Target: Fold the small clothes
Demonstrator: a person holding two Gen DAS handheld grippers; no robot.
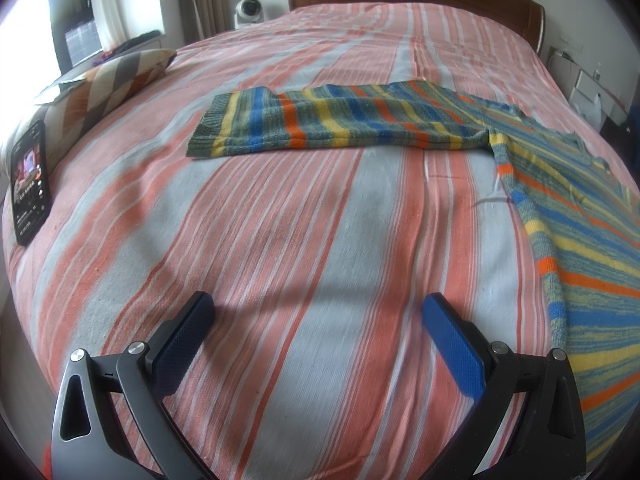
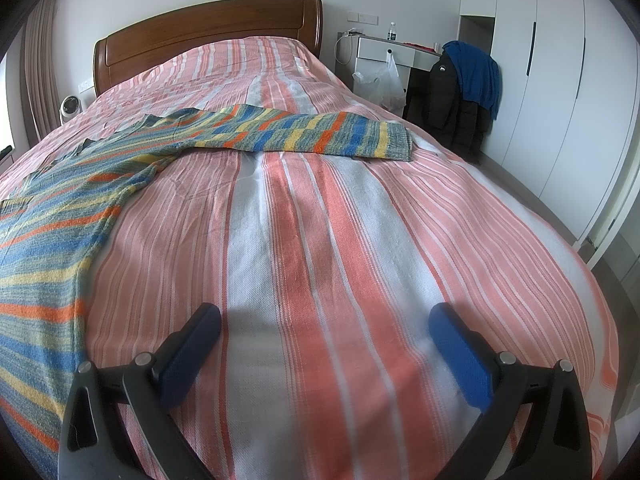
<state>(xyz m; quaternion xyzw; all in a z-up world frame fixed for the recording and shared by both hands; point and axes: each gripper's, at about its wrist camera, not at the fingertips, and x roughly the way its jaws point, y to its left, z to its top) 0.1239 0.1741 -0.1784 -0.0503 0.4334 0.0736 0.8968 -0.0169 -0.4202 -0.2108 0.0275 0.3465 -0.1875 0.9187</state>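
- The bed point(image 1: 280, 208) fills both views, its pink, orange and pale striped cover point(image 2: 320, 240) running away to a wooden headboard point(image 2: 208, 24) at the far end.
- One sweater point(image 1: 580, 248), striped blue, yellow, orange and green, lies spread flat across the middle of the bed, body between the two cameras.
- Two sleeves, both out straight: one point(image 1: 320, 120) reaches left in the left wrist view, the other point(image 2: 320, 132) reaches right in the right wrist view. No fold shows anywhere, so I judge the folding barely begun; sleeves and body all remain to be turned in.
- Left gripper point(image 1: 318, 312) hovers over bare cover near the sweater's left edge, jaws spread wide, nothing between them.
- Right gripper point(image 2: 324, 322) likewise, jaws wide apart and empty, just off the sweater's right edge.
- One cushion point(image 1: 116, 80) and one phone point(image 1: 30, 184), screen lit, sit at the far left.
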